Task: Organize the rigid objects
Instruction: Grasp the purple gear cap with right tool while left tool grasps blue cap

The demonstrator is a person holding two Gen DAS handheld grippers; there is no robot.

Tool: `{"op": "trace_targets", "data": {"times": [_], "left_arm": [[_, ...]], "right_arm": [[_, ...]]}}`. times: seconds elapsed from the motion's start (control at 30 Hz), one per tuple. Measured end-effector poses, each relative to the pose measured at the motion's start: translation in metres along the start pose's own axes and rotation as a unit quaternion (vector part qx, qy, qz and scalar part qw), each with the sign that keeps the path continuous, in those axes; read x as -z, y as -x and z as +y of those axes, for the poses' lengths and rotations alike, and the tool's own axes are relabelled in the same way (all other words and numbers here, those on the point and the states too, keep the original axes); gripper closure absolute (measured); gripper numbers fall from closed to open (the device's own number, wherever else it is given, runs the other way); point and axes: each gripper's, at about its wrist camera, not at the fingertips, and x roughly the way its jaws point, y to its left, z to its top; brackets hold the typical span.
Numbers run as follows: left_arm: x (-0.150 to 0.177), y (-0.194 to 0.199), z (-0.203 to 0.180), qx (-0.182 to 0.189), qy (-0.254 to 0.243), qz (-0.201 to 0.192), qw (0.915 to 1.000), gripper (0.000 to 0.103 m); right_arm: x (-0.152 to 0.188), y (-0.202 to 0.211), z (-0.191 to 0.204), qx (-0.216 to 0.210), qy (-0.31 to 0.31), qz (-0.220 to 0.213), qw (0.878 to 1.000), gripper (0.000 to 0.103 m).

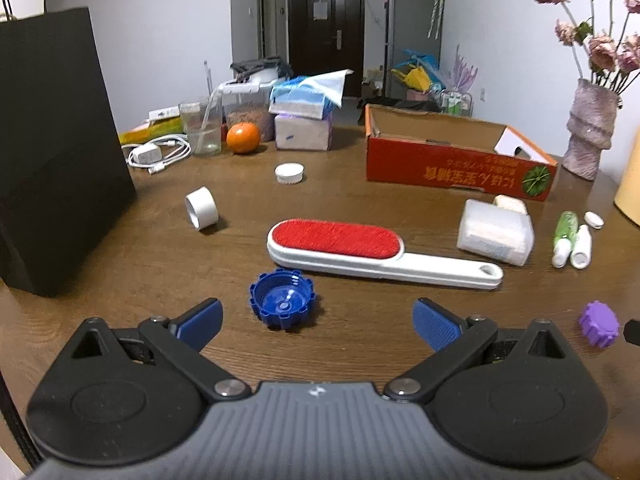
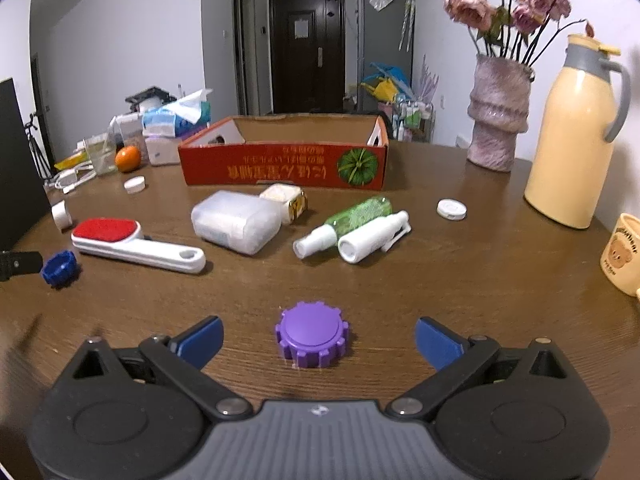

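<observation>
My left gripper point(image 1: 318, 324) is open just above the wooden table, with a blue toothed cap point(image 1: 283, 299) lying hollow side up a little ahead of its fingers. My right gripper point(image 2: 319, 340) is open too, and a purple toothed cap point(image 2: 312, 335) sits between its blue pads without touching them. Beyond lie a red-faced lint brush point(image 1: 368, 252) point(image 2: 132, 242), a frosted plastic case point(image 2: 236, 221), a green spray bottle point(image 2: 346, 220) and a white spray bottle point(image 2: 374, 236). The open red cardboard box point(image 2: 280, 170) point(image 1: 452, 168) stands behind them.
A black bag point(image 1: 52, 152) stands at the left edge. A white tape roll point(image 1: 202, 208), white lids point(image 1: 289, 173) point(image 2: 451, 209), an orange point(image 1: 243, 138), tissue packs and a charger crowd the back left. A vase point(image 2: 498, 116), yellow thermos point(image 2: 572, 136) and mug point(image 2: 624, 256) stand right.
</observation>
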Motion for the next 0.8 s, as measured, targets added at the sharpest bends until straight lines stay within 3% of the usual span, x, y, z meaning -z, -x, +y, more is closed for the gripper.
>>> {"op": "trace_targets", "data": {"times": [0.4, 0.67, 0.73, 0.8], "left_arm": [[-0.001, -0.036, 0.015, -0.014, 0.014, 0.025, 0.9995, 0.0], [0.0, -0.052, 0.026, -0.03, 0.023, 0.038, 0.9985, 0.0], [0.0, -0.056, 0.028, -0.034, 0.025, 0.041, 0.9983, 0.0], [-0.001, -0.059, 0.029, -0.037, 0.025, 0.042, 0.9982, 0.0]], "right_arm": [[0.0, -0.038, 0.001, -0.003, 0.003, 0.029, 1.0, 0.011], [0.0, -0.055, 0.004, -0.005, 0.016, 0.043, 0.999, 0.034], [0.0, -0.058, 0.005, -0.006, 0.02, 0.044, 0.999, 0.05], [0.0, -0.058, 0.006, -0.01, 0.022, 0.041, 0.999, 0.05]]}}
